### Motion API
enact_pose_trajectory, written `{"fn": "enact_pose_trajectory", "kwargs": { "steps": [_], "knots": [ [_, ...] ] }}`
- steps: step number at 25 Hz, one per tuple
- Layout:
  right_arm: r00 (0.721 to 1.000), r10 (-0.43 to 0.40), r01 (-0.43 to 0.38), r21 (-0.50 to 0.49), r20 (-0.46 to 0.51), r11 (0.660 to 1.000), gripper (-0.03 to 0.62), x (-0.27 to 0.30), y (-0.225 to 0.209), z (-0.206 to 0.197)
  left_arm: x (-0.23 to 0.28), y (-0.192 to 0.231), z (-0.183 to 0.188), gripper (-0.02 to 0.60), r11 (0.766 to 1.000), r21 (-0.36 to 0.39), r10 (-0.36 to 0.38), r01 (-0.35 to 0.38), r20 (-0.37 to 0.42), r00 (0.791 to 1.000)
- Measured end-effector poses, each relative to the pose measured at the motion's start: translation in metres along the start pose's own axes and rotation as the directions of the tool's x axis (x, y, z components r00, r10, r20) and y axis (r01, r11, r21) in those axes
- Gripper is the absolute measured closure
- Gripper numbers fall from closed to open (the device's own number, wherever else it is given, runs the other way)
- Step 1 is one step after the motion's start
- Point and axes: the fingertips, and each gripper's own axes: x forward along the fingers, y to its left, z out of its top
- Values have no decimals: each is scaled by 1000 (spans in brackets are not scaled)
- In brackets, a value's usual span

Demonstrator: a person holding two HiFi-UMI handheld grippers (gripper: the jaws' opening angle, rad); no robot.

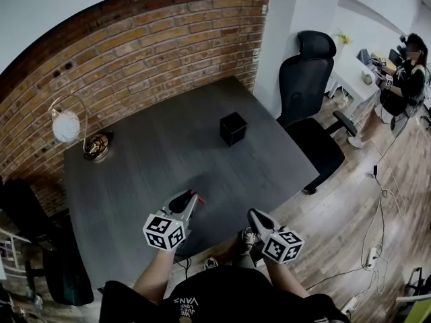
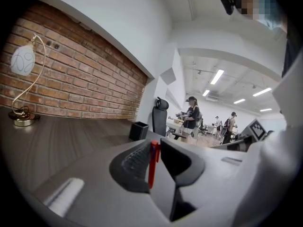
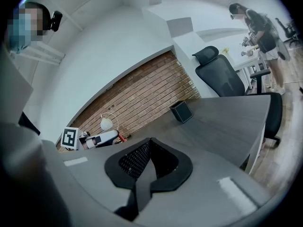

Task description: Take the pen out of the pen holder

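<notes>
The left hand-held gripper (image 1: 193, 198) sits low in the centre of the head view, over the near part of the dark table (image 1: 155, 160). Its jaws pinch a red pen (image 2: 152, 167), which stands nearly upright between the pads in the left gripper view. The pen is out of the black pen holder (image 1: 233, 128), which stands well apart from it, further up and to the right on the table. The right hand-held gripper (image 1: 258, 219) is just right of the left one, past the table's near edge, its jaws pressed together on nothing. A lamp (image 1: 67, 126) with a white globe stands at the table's upper left by the brick wall (image 1: 135, 39), and a black office chair (image 1: 310, 86) is at the right
</notes>
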Motion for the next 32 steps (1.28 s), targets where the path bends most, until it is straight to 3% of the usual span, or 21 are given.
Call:
{"fn": "enact_pose_trajectory", "kwargs": {
  "steps": [11,32],
  "knots": [
    [999,26,-26,-11,-35,1000,592,5,22,-23,-47,2,-26,460,996,-63,56,-56,0,998],
    [994,47,-51,-40,-103,998,592,6,38,-46,-63,-24,-45,460,997,-77,20,-21,-14,1000]
  ]
}}
